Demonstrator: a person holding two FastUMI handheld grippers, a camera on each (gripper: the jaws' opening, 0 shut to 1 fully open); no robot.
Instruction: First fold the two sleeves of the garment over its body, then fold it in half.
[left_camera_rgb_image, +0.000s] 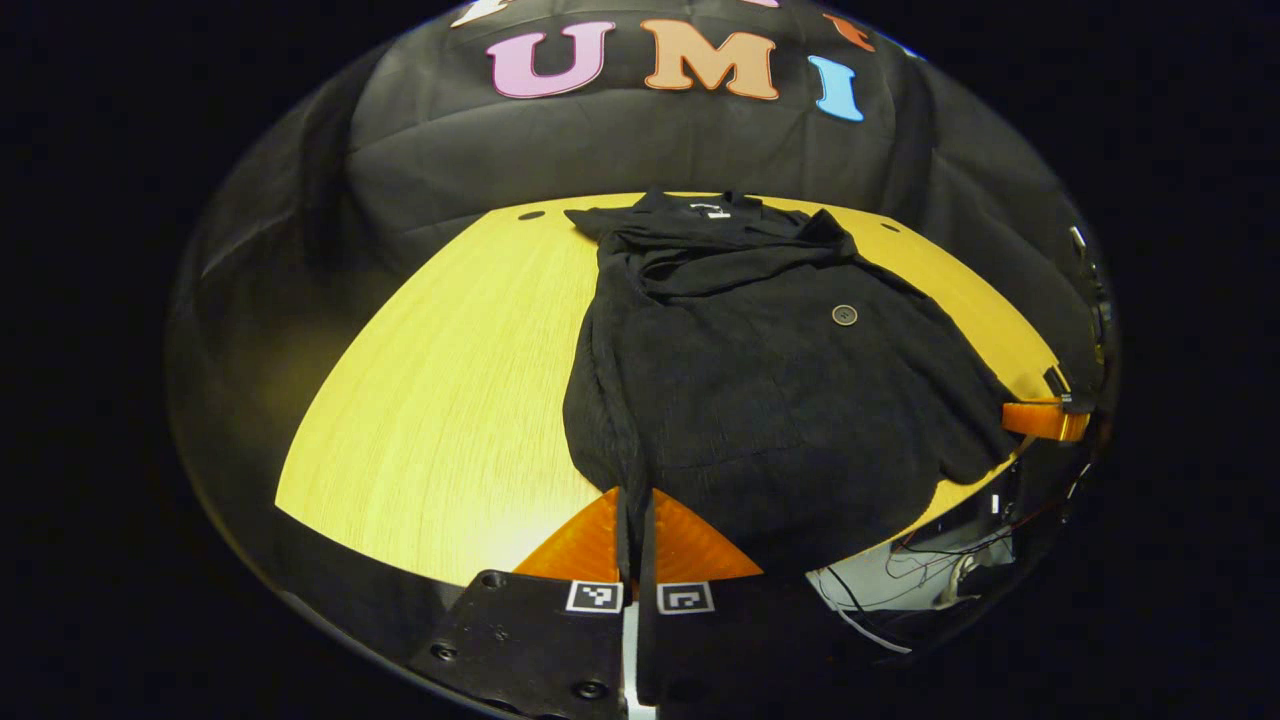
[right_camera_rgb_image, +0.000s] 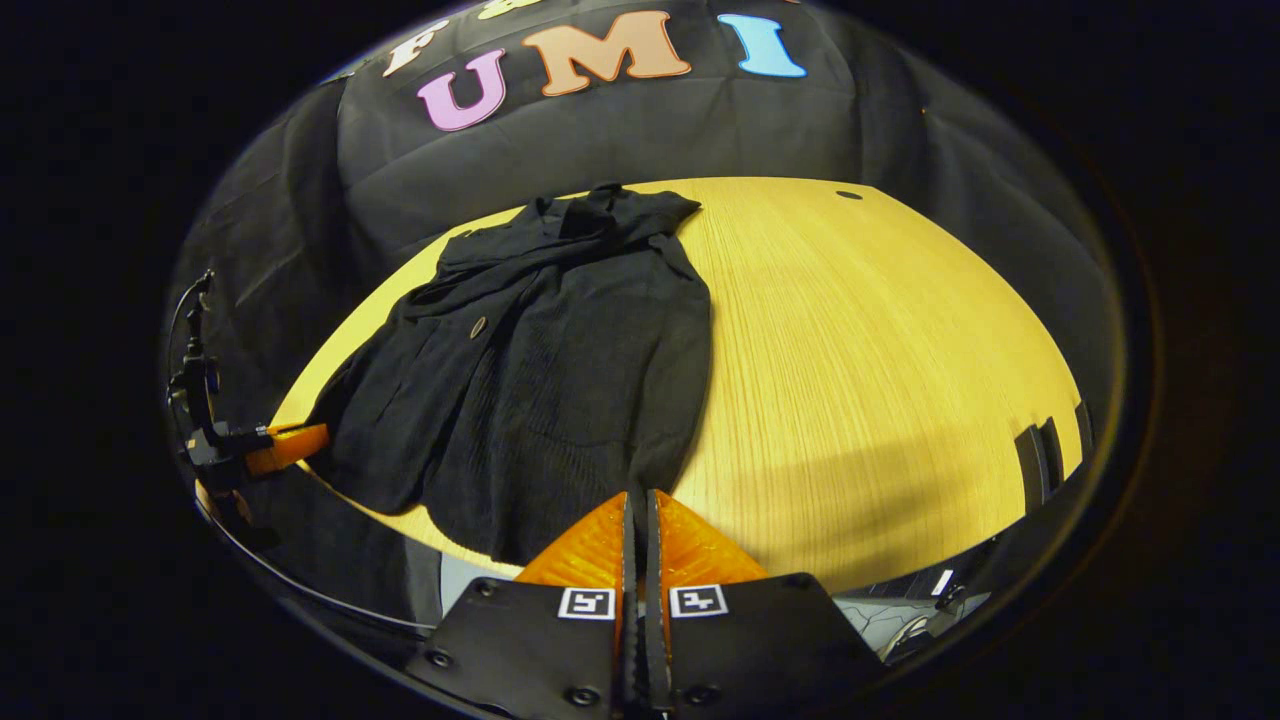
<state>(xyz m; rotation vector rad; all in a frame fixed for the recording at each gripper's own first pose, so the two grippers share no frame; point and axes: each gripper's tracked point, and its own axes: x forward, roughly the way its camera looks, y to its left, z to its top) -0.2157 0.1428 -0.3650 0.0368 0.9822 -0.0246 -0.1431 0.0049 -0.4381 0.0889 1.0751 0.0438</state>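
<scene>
A black garment (left_camera_rgb_image: 760, 390) is seen lying flat on the yellow wood-grain counter (left_camera_rgb_image: 450, 400), collar end toward the booth's cloth wall, hem end toward the near edge; both sleeves are seen already laid over the body, giving a long narrow shape; a round button (left_camera_rgb_image: 845, 315) is visible on the upper cloth layer; a small label is seen at the collar, not read.

In the left gripper view, the left hand-held gripper (left_camera_rgb_image: 636, 520) is seen at the near counter edge, at the hem's left corner; its fingers are drawn together with only a thin slit between them; the hem corner is seen just at the fingertips, but whether cloth is pinched cannot be told from this angle. The right hand-held gripper (left_camera_rgb_image: 1045, 418) is seen far right in this view, at the garment's other hem corner near the counter edge.

In the right gripper view, the garment (right_camera_rgb_image: 560, 380) is seen left of centre on the counter (right_camera_rgb_image: 880, 380); the right hand-held gripper (right_camera_rgb_image: 638, 525) is seen clenched, fingers nearly touching, at the hem's near corner; a grip on the fabric cannot be confirmed. The left hand-held gripper (right_camera_rgb_image: 290, 443) is seen far left at the hem's opposite corner, cables trailing behind it.

A dark hole (right_camera_rgb_image: 849, 195) is seen in the counter's far right part; loose wires (left_camera_rgb_image: 900, 590) are seen below the counter edge.
</scene>
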